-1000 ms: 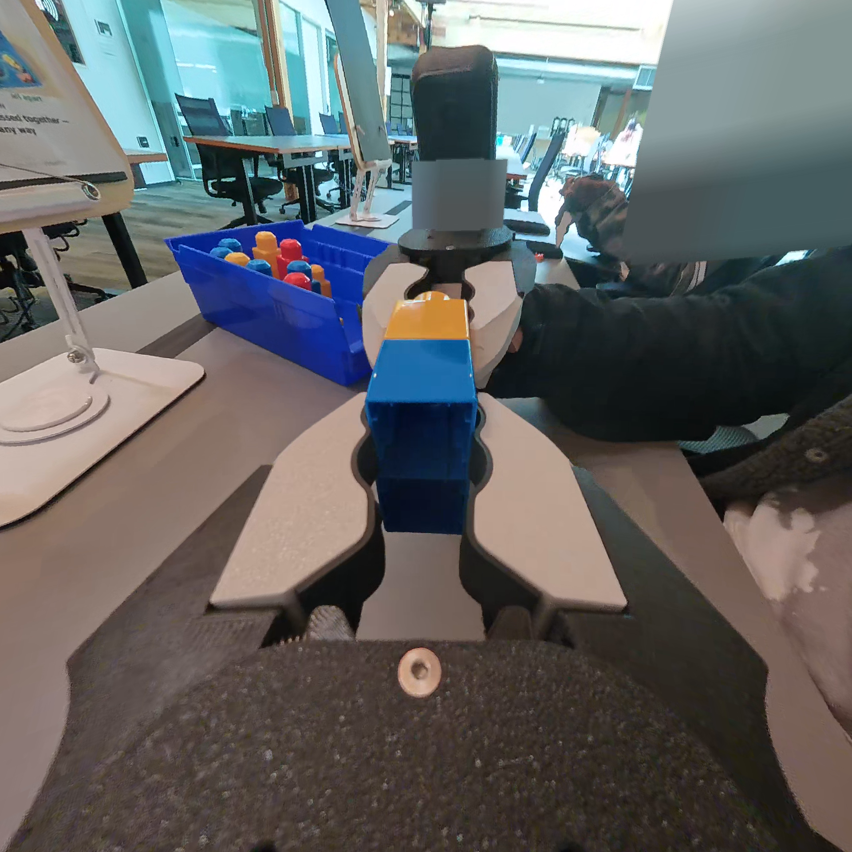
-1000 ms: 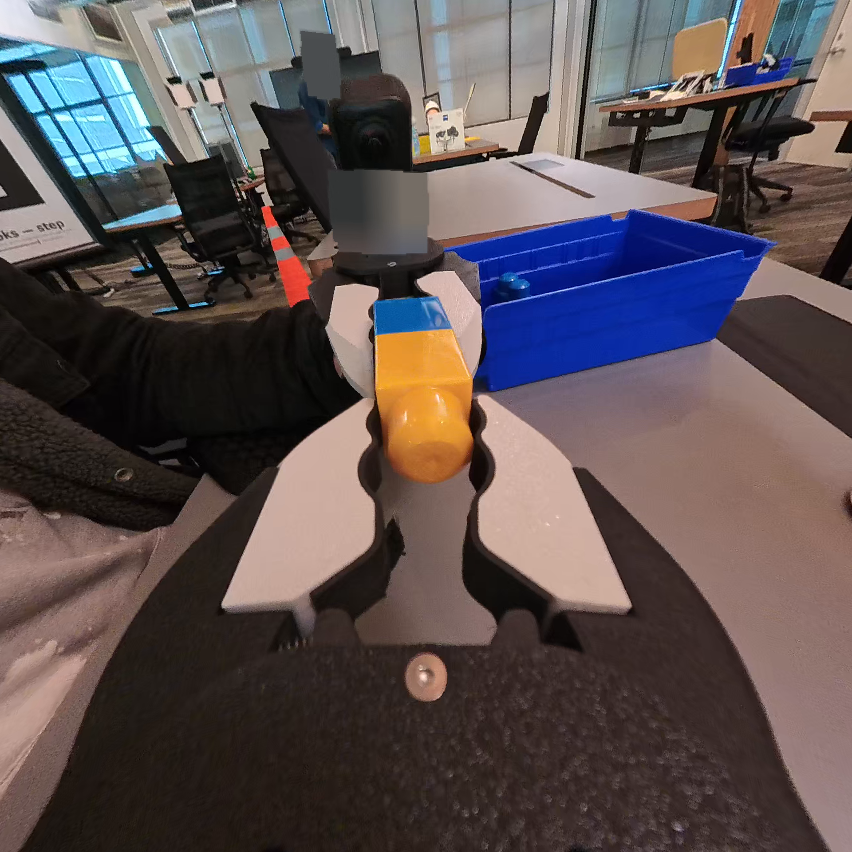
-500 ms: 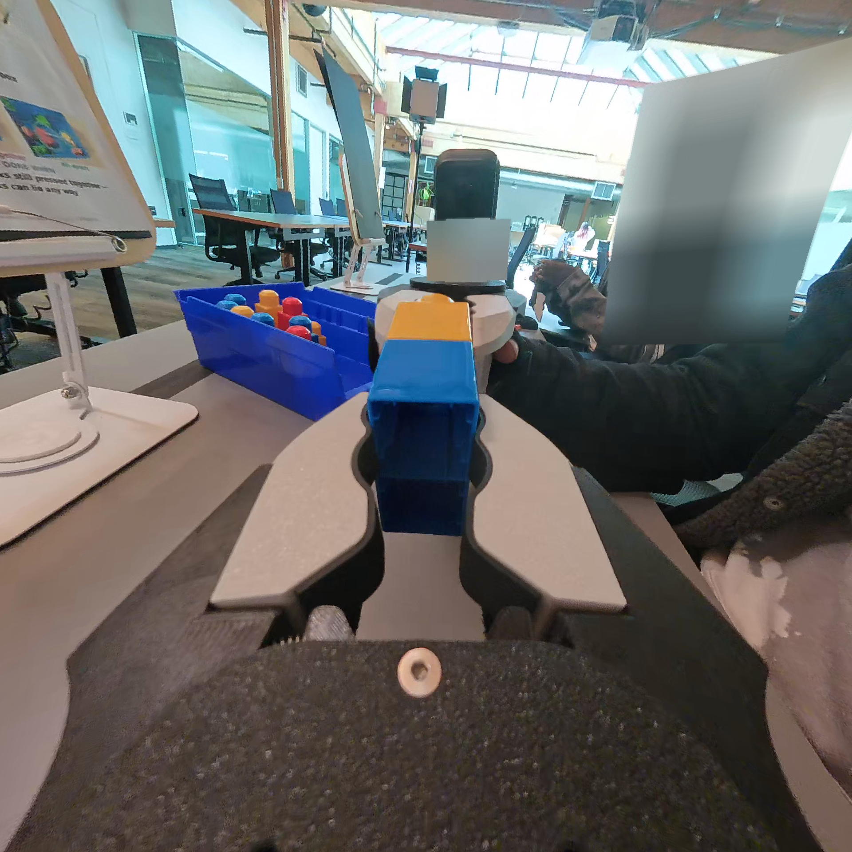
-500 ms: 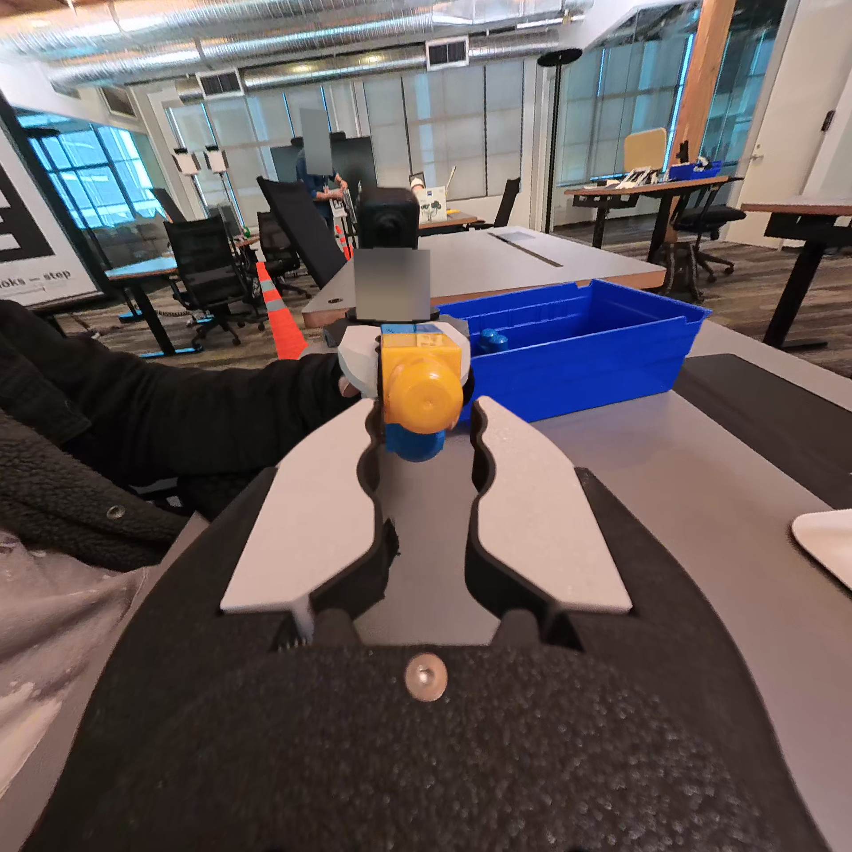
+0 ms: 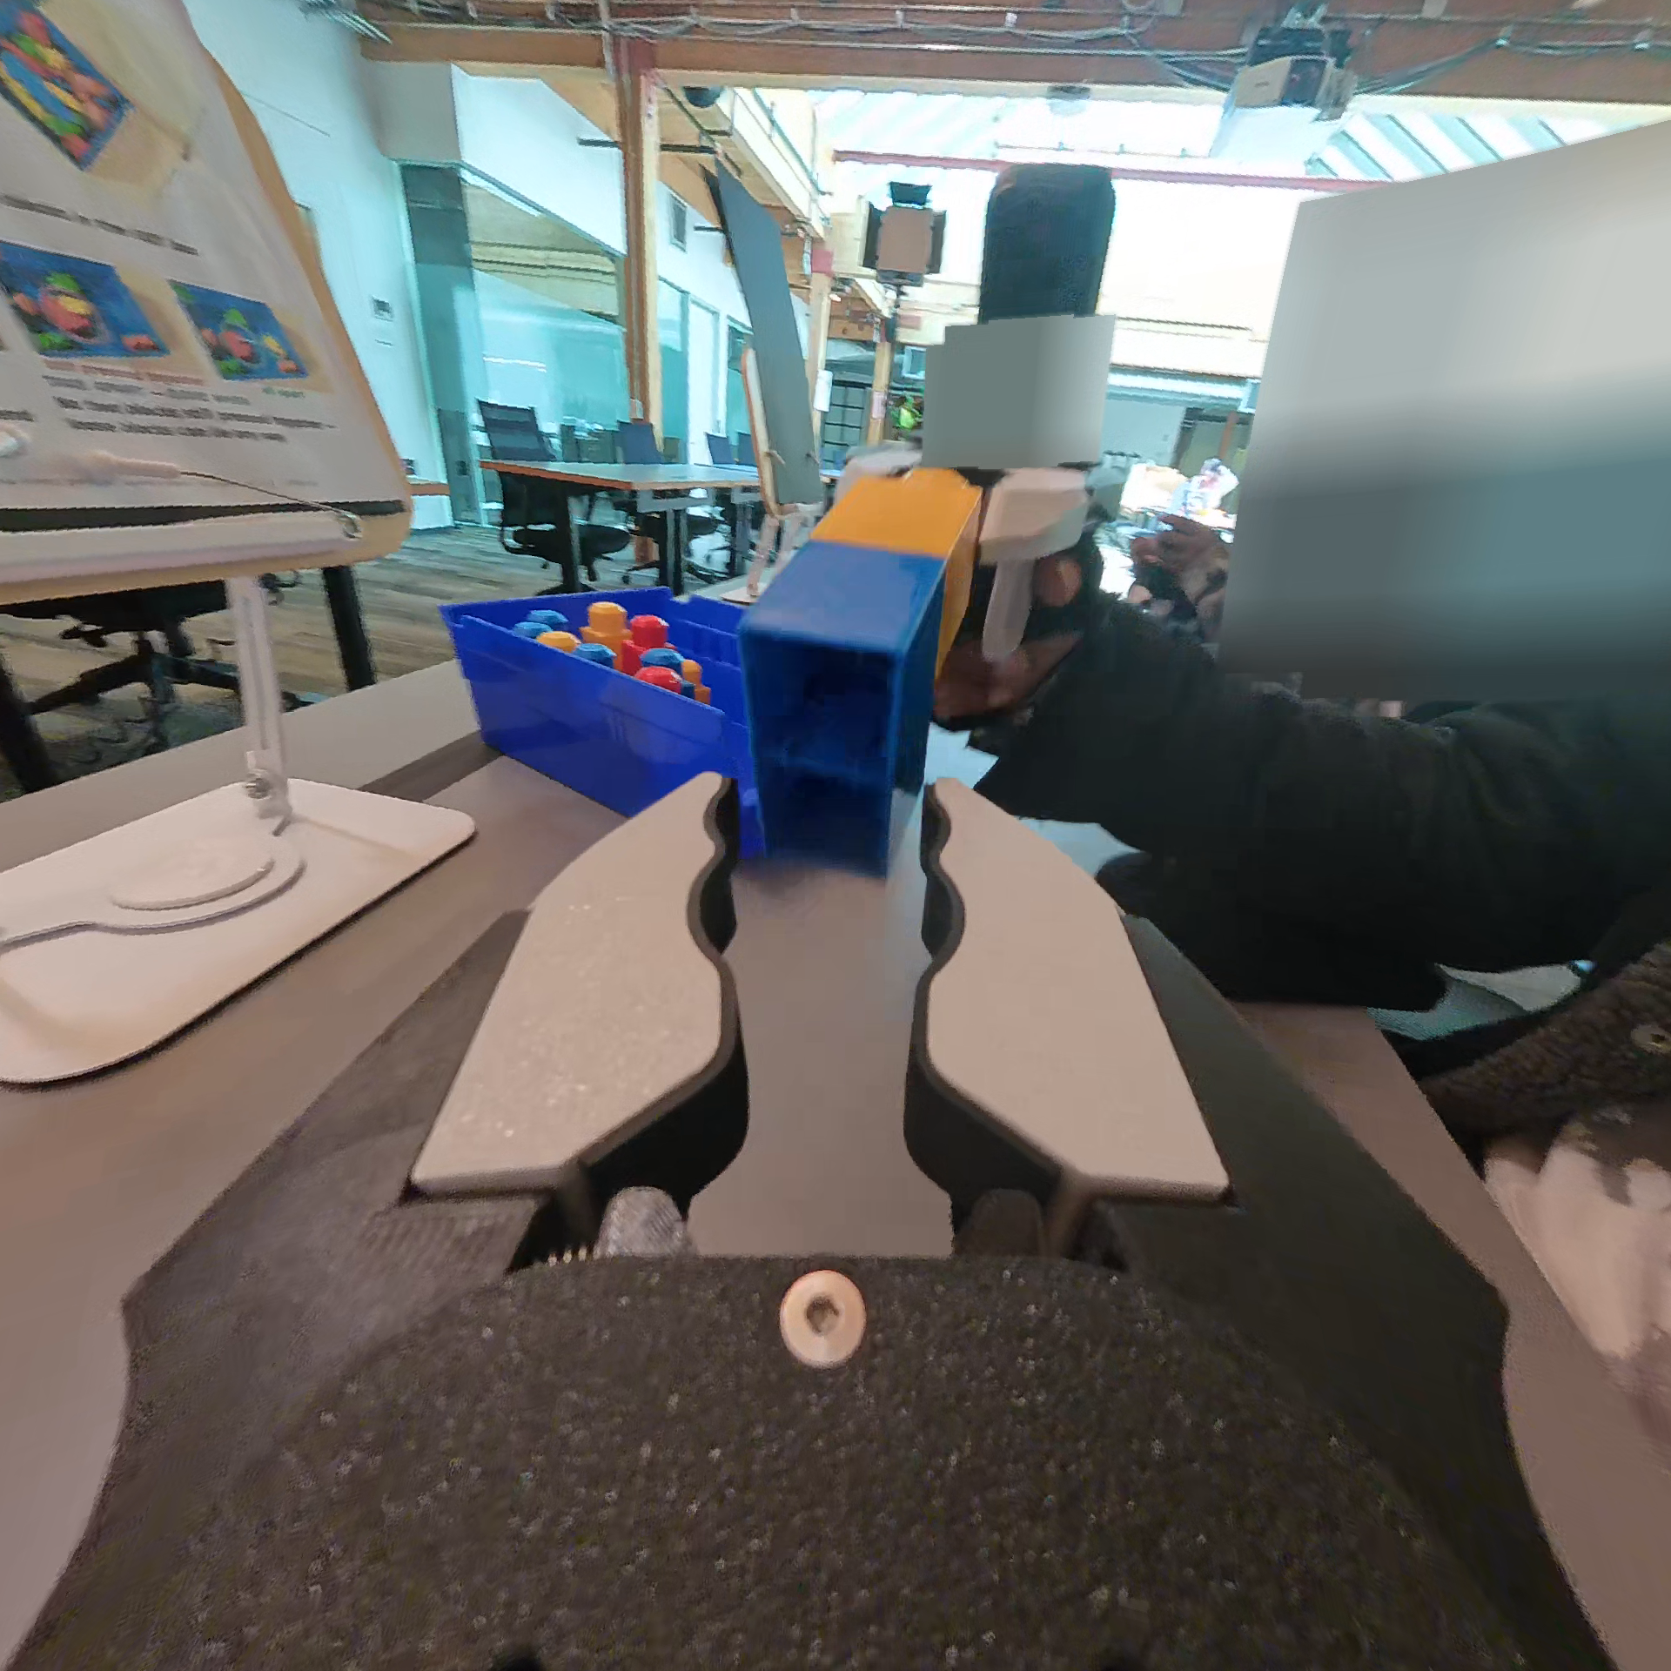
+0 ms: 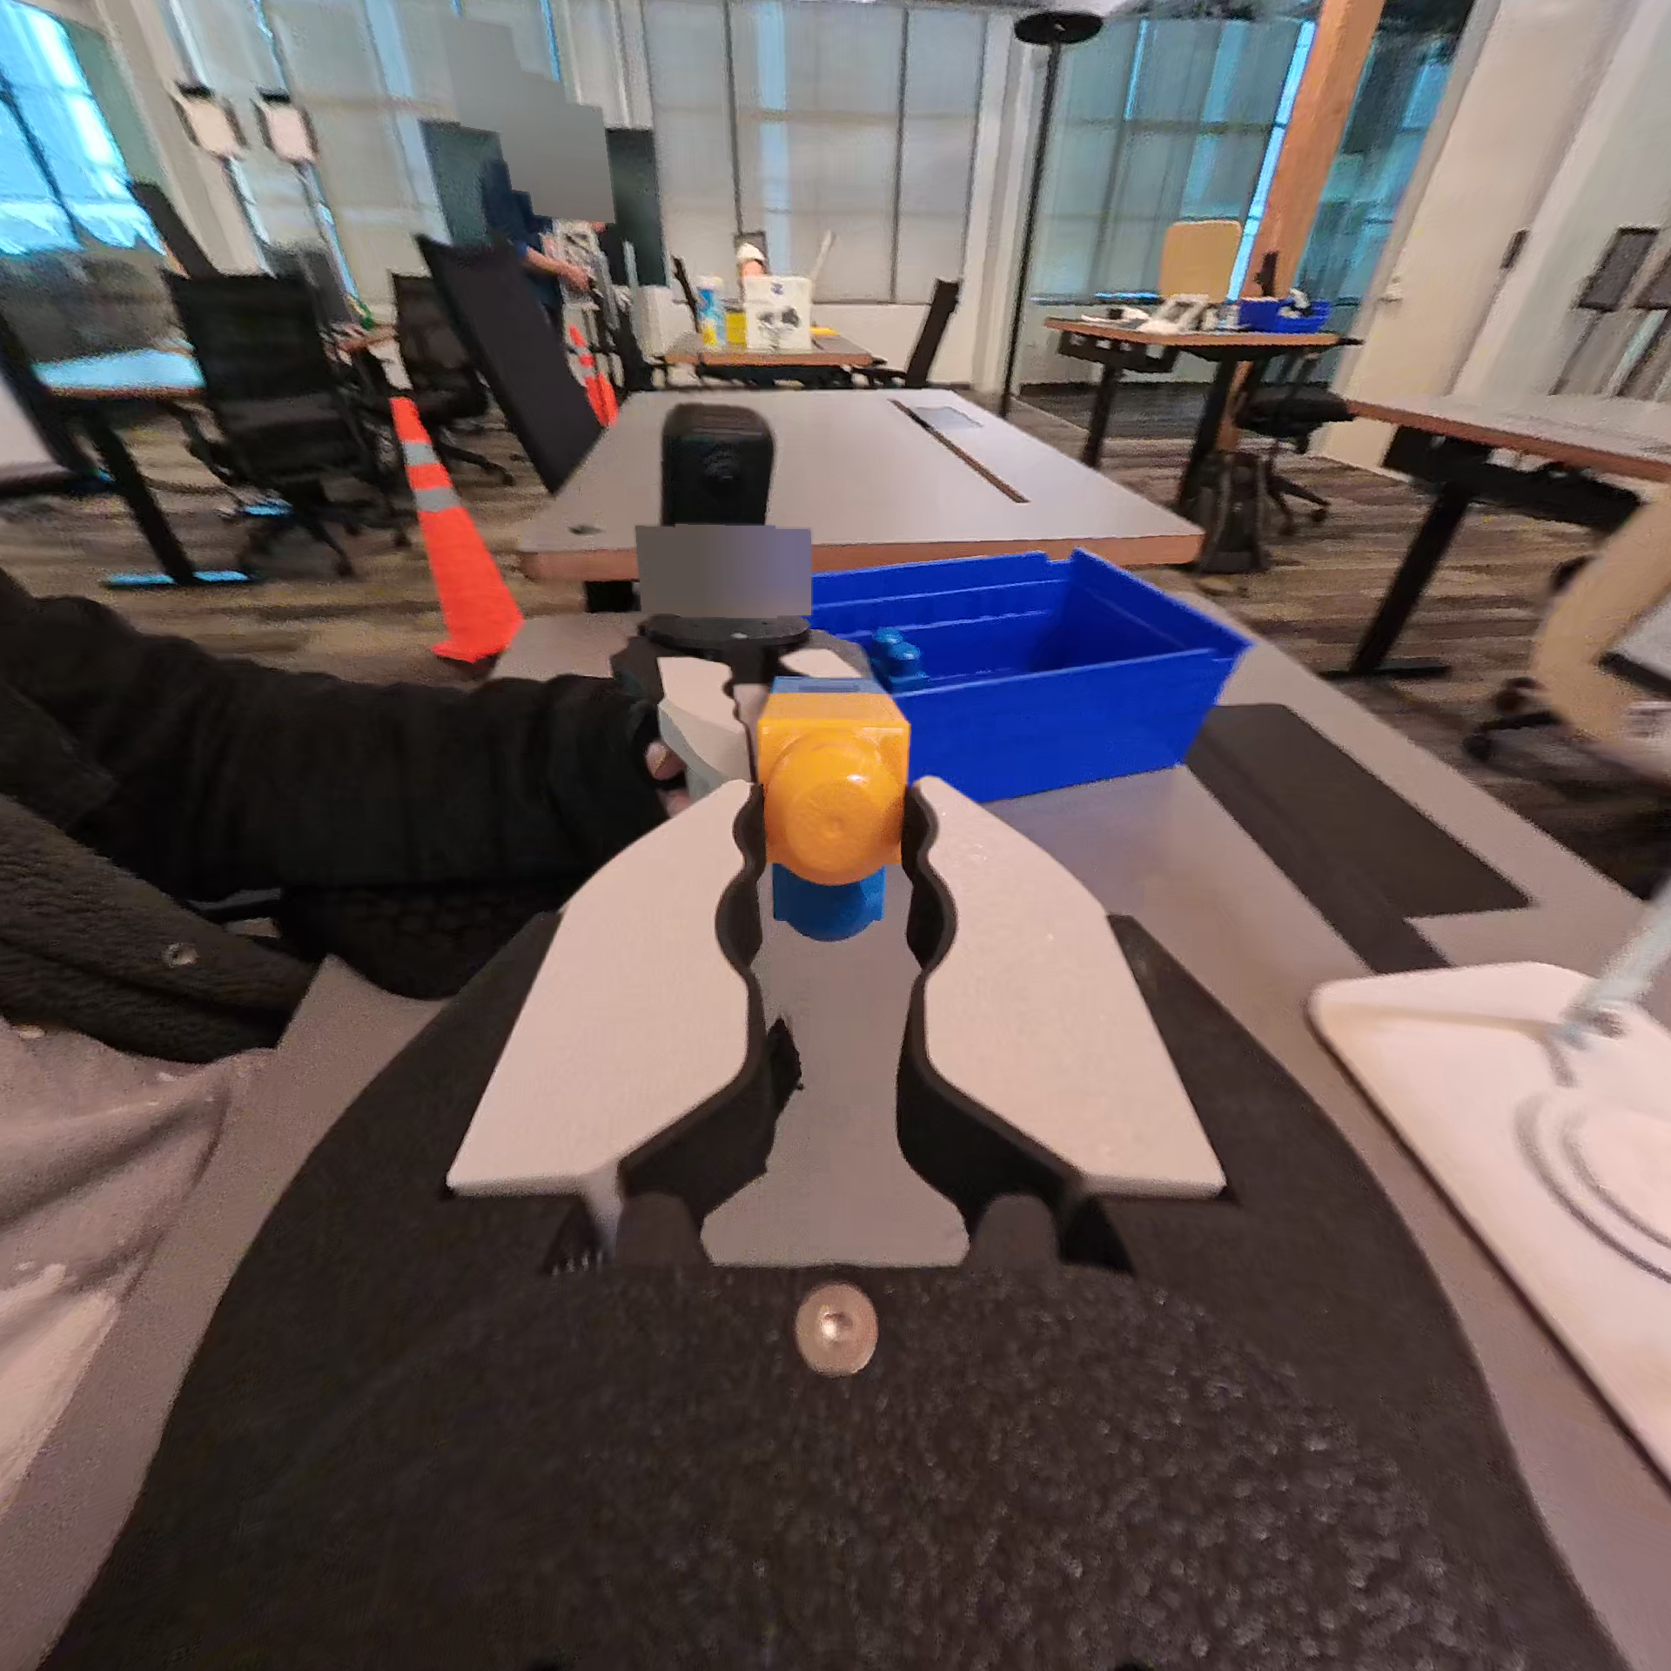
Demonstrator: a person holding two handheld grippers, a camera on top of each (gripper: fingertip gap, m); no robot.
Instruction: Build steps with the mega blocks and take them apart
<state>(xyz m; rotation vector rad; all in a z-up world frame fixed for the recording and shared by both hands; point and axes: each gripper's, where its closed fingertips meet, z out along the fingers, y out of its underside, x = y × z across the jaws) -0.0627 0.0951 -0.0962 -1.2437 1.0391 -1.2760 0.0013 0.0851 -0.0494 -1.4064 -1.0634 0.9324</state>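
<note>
Gripping the orange block (image 6: 832,750), right gripper (image 6: 832,814); left gripper (image 5: 823,814) spread.

the only writing sits on a printed sheet (image 5: 172,298) with small colour photos, clipped to a white stand (image 5: 208,868) at the left of the table; its lines are blurred. a white box (image 6: 776,312) on a far desk bears a dark printed mark, too small to make out.

A white stand (image 5: 181,913) with a printed sheet (image 5: 154,298) is parked on the grey table (image 5: 542,805); an orange cone (image 6: 452,561), office chairs (image 6: 271,407) and desks (image 6: 859,488) are seen behind.
</note>
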